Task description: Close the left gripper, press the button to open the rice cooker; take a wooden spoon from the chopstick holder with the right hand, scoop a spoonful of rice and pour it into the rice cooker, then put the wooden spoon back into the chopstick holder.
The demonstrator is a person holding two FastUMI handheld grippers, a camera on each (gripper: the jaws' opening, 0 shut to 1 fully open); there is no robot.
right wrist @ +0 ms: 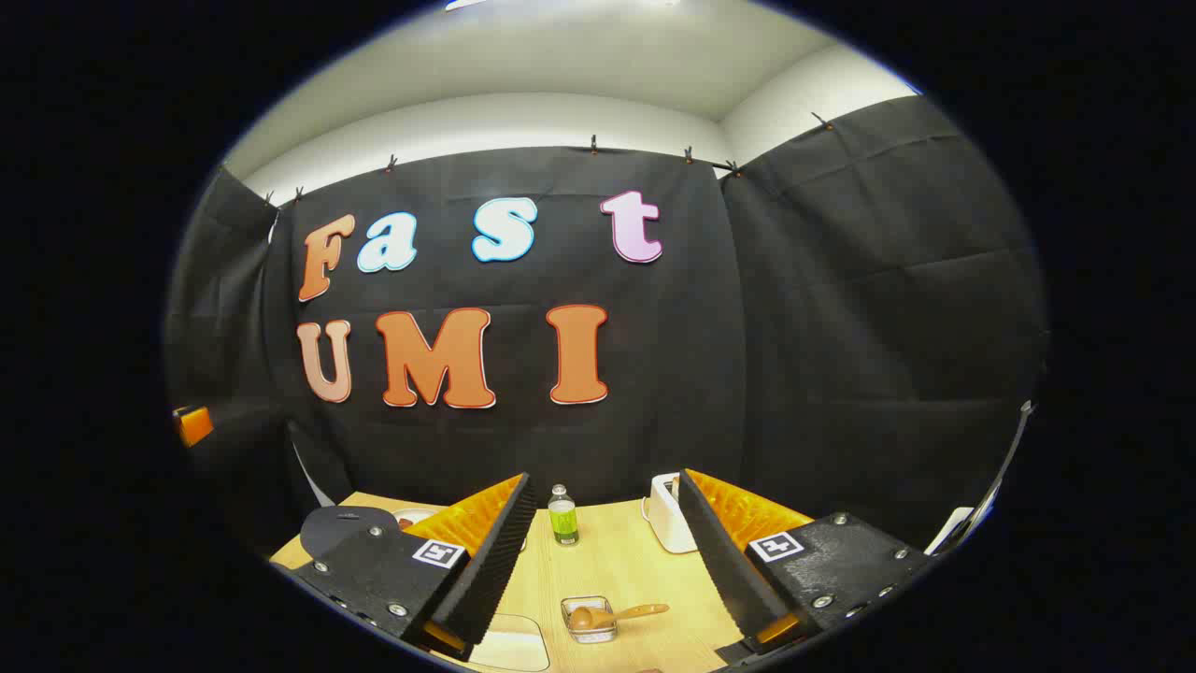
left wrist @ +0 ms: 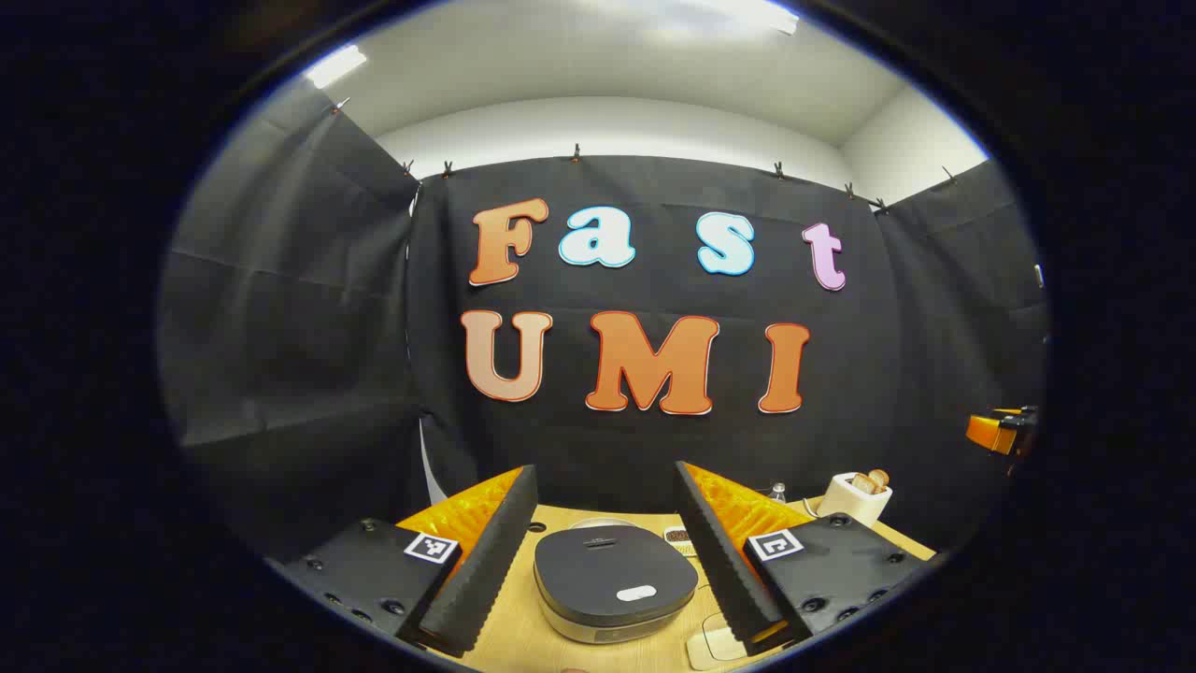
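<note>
Two grippers hang above the tabletop (right wrist: 617,561), both spread wide and holding nothing. In the left gripper view, the left gripper (left wrist: 605,551) has its fingers well apart, touching nothing, and the rice cooker (left wrist: 615,581) sits between them lower down on the tabletop, lid shut, its pale button (left wrist: 636,593) on the near side of the lid. A white toaster (left wrist: 855,497) stands toward the far right corner (something brown pokes out of its top).

In the right gripper view, the right gripper (right wrist: 605,551) is likewise released, its fingers clear of everything. Between them, near the front edge of the tabletop, sits a small clear holder (right wrist: 589,620) with the wooden spoon (right wrist: 615,615) lying across it: bowl in the holder at the left, handle pointing right and slightly away, long axis almost level. A green bottle (right wrist: 562,516) stands upright farther back, toward the far edge.
</note>
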